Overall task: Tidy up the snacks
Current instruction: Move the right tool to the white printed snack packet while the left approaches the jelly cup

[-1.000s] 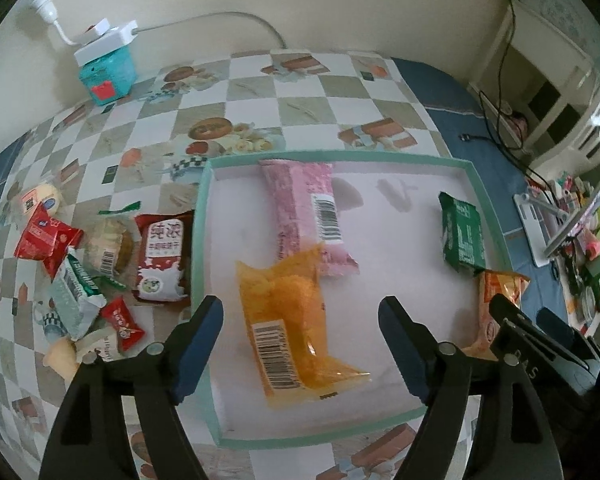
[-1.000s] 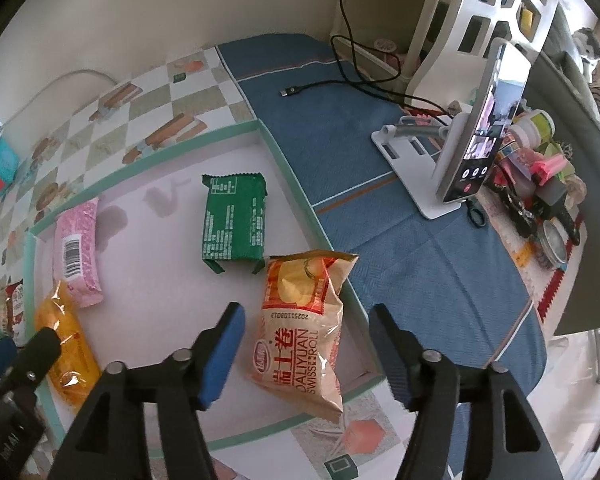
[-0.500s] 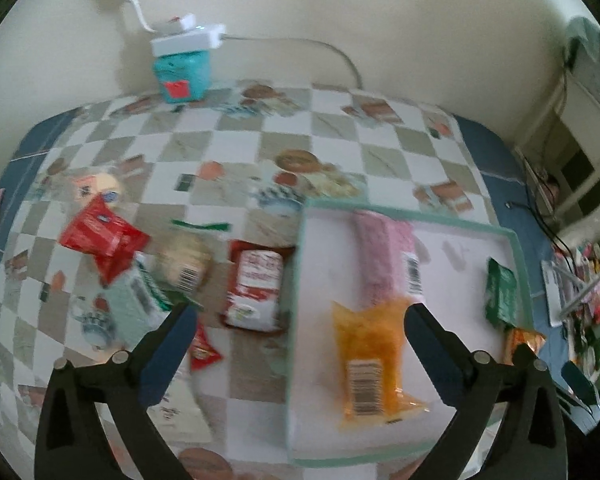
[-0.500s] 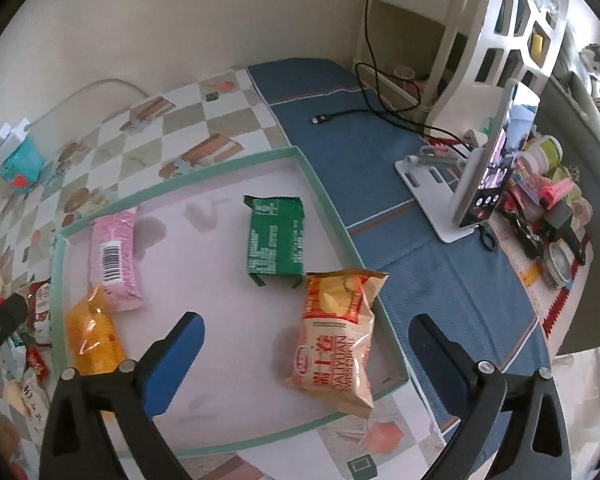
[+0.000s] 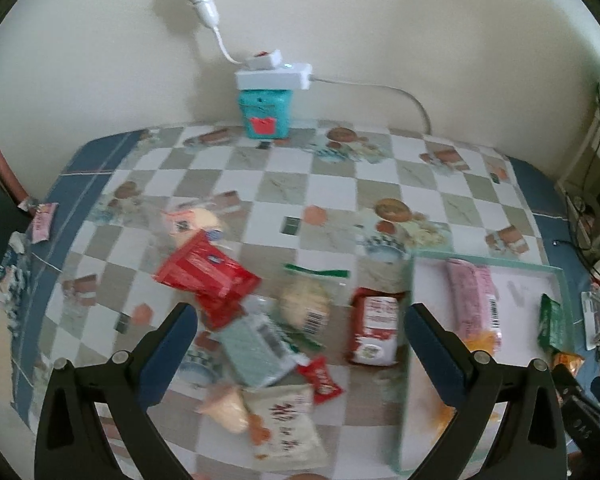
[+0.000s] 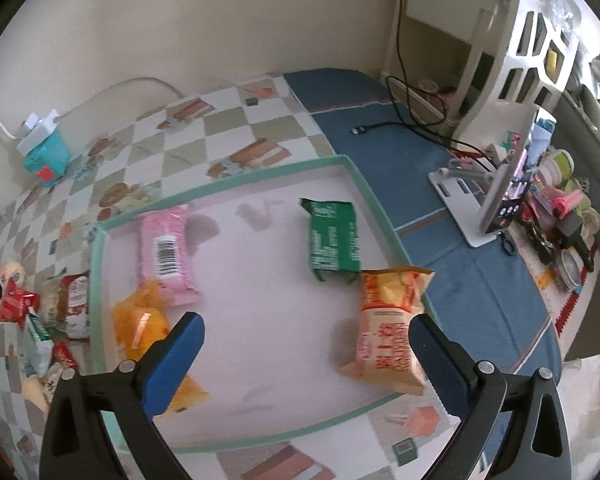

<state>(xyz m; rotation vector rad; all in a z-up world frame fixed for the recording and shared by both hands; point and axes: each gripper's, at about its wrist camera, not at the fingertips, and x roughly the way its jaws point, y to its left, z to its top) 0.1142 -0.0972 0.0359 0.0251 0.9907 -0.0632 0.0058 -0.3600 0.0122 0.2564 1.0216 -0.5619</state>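
My left gripper (image 5: 300, 330) is open and empty, hovering over a loose pile of snacks on the checkered cloth: a red packet (image 5: 206, 276), a grey-green packet (image 5: 256, 344), a round biscuit pack (image 5: 306, 304) and a red-white milk pack (image 5: 374, 330). The green-rimmed white tray (image 6: 100, 280) lies to their right. In the right wrist view the tray holds a pink bar (image 6: 166, 254), a yellow packet (image 6: 142, 326), a green packet (image 6: 334, 238) and an orange chip bag (image 6: 388, 328). My right gripper (image 6: 306, 348) is open and empty above the tray.
A teal box (image 5: 265, 114) with a white power strip on top stands against the back wall. Right of the tray lies blue cloth with a phone on a white stand (image 6: 500, 200), a black cable (image 6: 400, 128) and small clutter. A white shelf stands behind.
Both grippers opened wider. The left one swung left from over the tray to over the loose snack pile. The right one drew back a little, so more of the tray shows.
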